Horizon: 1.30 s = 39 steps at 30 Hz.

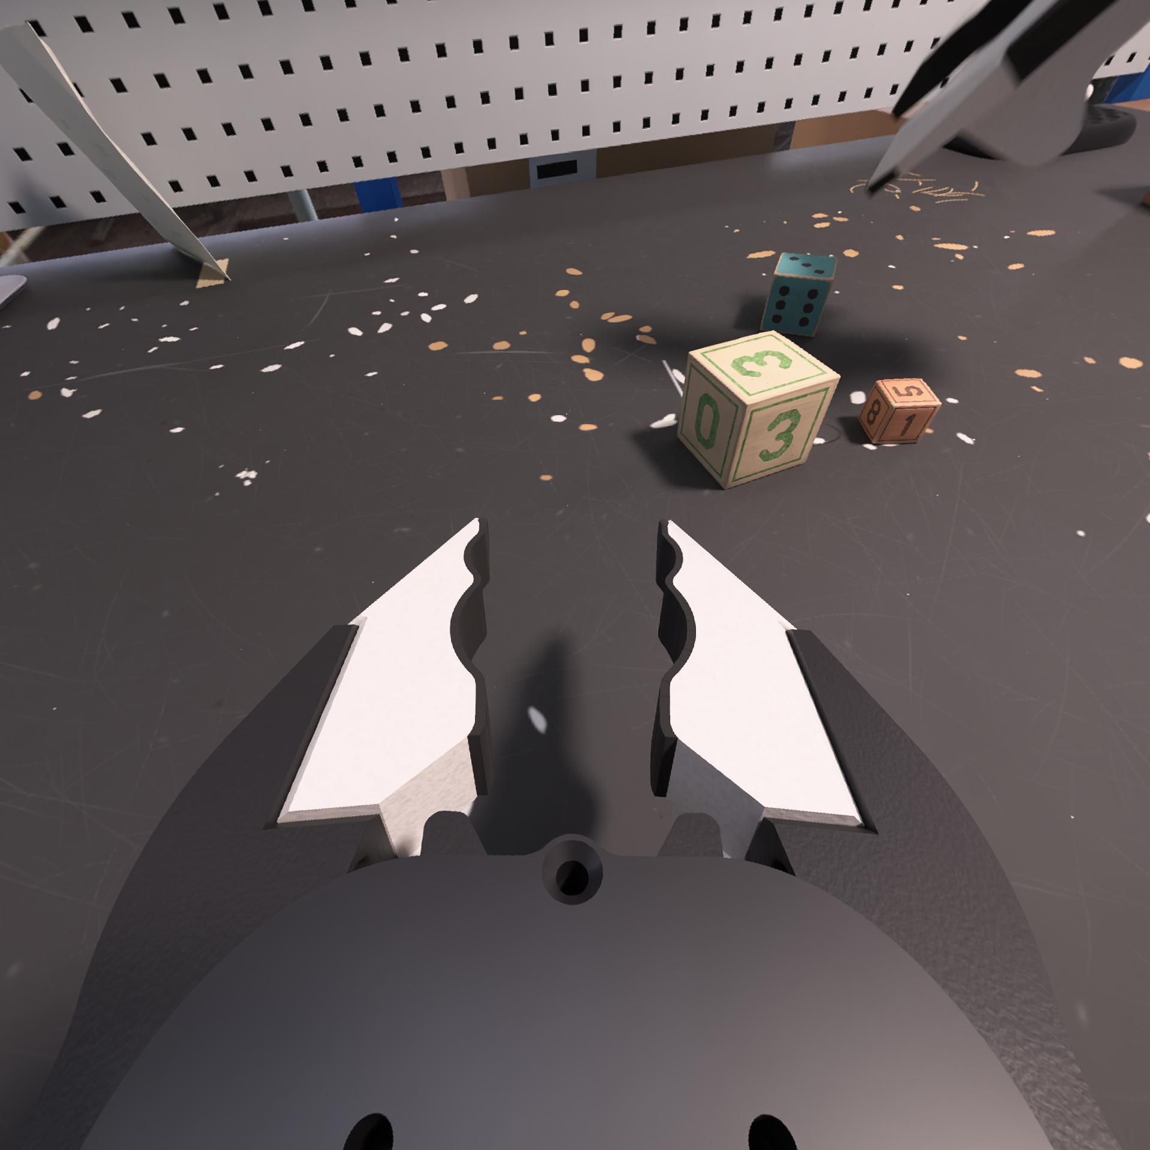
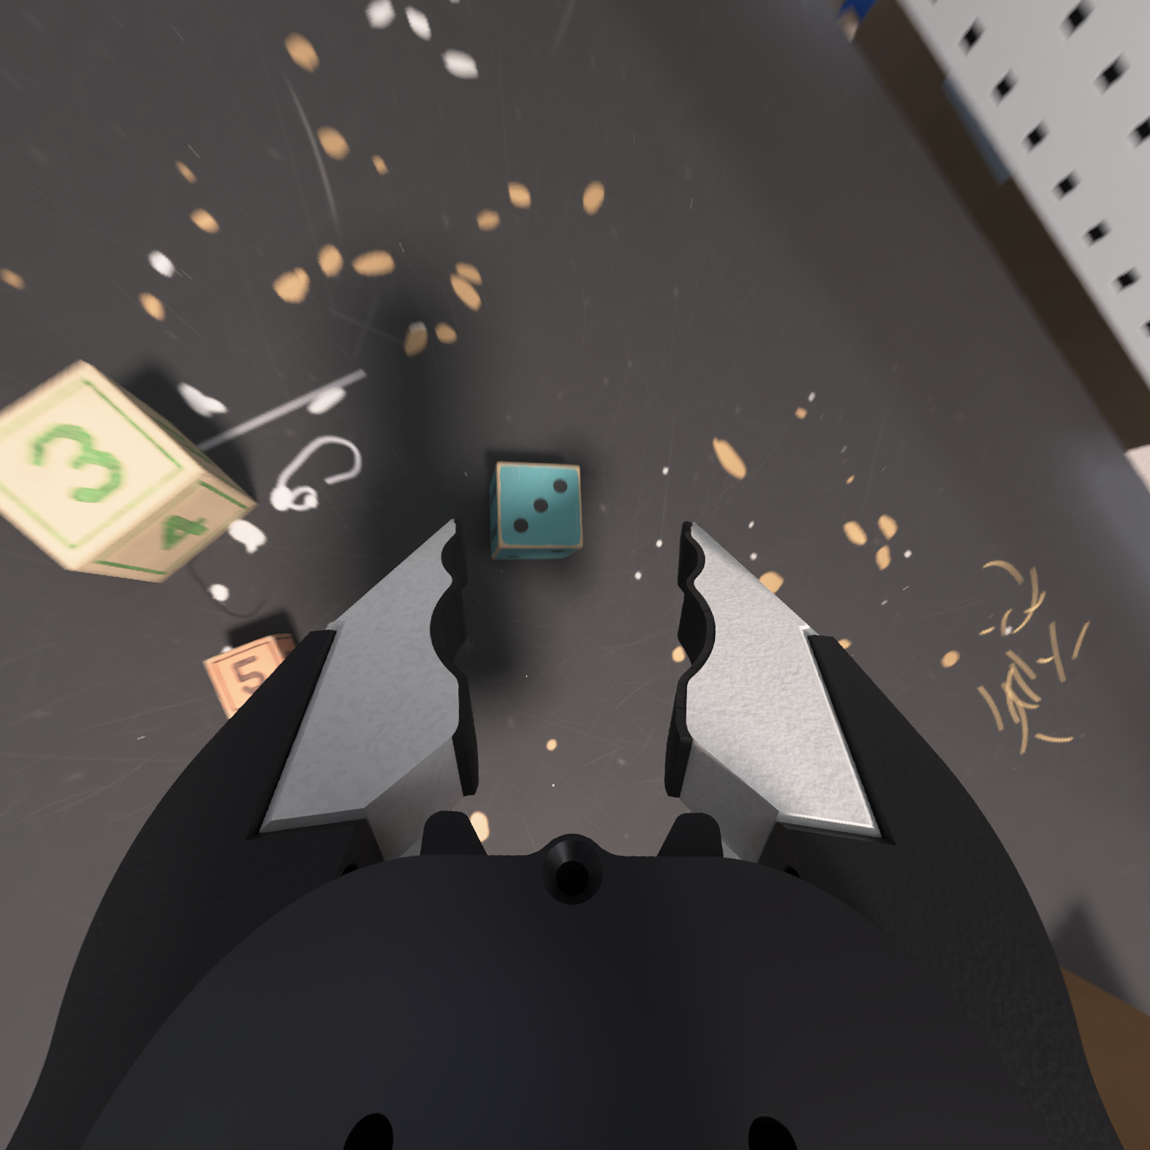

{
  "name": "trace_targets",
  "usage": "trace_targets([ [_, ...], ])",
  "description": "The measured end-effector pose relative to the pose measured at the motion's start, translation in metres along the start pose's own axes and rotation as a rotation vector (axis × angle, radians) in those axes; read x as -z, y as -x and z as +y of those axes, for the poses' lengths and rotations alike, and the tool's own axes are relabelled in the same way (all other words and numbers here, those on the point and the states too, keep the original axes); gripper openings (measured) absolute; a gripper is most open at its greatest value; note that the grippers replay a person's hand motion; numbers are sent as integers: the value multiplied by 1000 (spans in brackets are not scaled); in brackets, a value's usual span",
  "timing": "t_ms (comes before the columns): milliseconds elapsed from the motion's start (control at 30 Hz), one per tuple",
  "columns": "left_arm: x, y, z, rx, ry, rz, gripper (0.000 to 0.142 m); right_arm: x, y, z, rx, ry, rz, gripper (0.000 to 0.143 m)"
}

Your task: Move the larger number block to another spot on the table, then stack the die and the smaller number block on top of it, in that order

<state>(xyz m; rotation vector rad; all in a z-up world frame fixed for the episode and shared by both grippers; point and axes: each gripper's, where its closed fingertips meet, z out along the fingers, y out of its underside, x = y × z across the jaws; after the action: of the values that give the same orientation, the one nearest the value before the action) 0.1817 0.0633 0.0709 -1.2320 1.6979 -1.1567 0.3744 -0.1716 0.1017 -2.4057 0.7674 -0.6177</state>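
Note:
The larger cream number block [image 1: 756, 407] with green digits sits on the dark table, ahead and right of my open, empty left gripper [image 1: 571, 523]. The teal die [image 1: 798, 294] stands just behind it and the small orange number block [image 1: 899, 411] to its right. My right gripper [image 2: 569, 526] is open and empty, looking down from above with the die [image 2: 538, 518] just beyond its fingertips. The cream block [image 2: 106, 473] lies to its left, and the orange block [image 2: 246, 675] is partly hidden by its left finger. The right gripper also shows blurred in the left wrist view [image 1: 995, 93].
A white pegboard wall [image 1: 435, 93] runs along the table's far edge, with a slanted white brace [image 1: 112, 155] at the left. The dark table [image 1: 311, 560] is flecked with white and tan paint spots. Brown boxes show beyond the edge.

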Motion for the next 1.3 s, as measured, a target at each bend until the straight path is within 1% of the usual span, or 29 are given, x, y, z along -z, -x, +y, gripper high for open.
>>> trace_targets([
  [133, 0, 0, 0, 4, 0, 3, 54, -40, 11, 29, 9, 98, 8, 74],
  [267, 0, 0, 0, 3, -3, 5, 54, -61, 23, 37, 31, 144, -23, 73],
  [300, 0, 0, 0, 3, -2, 5, 54, -63, 23, 38, 43, 156, -13, 70],
  [333, 0, 0, 0, 3, -1, 6, 54, -65, 21, 38, 57, 163, 9, 63],
  [367, 0, 0, 0, 3, 1, 8, 54, -65, 20, 38, 77, 163, 21, 52],
  [400, 0, -1, 0, 4, 2, 9, 54, -65, 21, 37, 84, 166, 10, 45],
  [500, -1, -1, 0, 4, 4, 11, 54, -55, 18, 27, 104, 142, 15, 45],
  [567, -1, -1, 0, 3, 5, 11, 54, -37, 24, 6, 121, 83, -2, 45],
  [600, -1, -1, 0, 2, 5, 10, 54, -25, 33, -7, 147, 37, -45, 45],
  [667, -1, -1, 0, 0, 4, 10, 54, 1, 59, -31, 268, -67, -137, 45],
  [733, -1, -1, 0, -1, 4, 8, 54, 20, 82, -43, 387, -103, -186, 45],
  [800, -1, -1, 0, -2, 4, 8, 54, 30, 104, -47, 479, -107, -251, 45],
  [1000, -1, -1, 0, -8, 1, 4, 54, 23, 134, -34, 599, -50, -322, 45],
  [1133, 0, -1, 0, -9, -1, 4, 54, 9, 141, -23, 587, -18, -338, 45],
  [1300, -1, -2, 0, -9, 0, 5, 54, 4, 148, -16, 604, -9, -354, 45],
])
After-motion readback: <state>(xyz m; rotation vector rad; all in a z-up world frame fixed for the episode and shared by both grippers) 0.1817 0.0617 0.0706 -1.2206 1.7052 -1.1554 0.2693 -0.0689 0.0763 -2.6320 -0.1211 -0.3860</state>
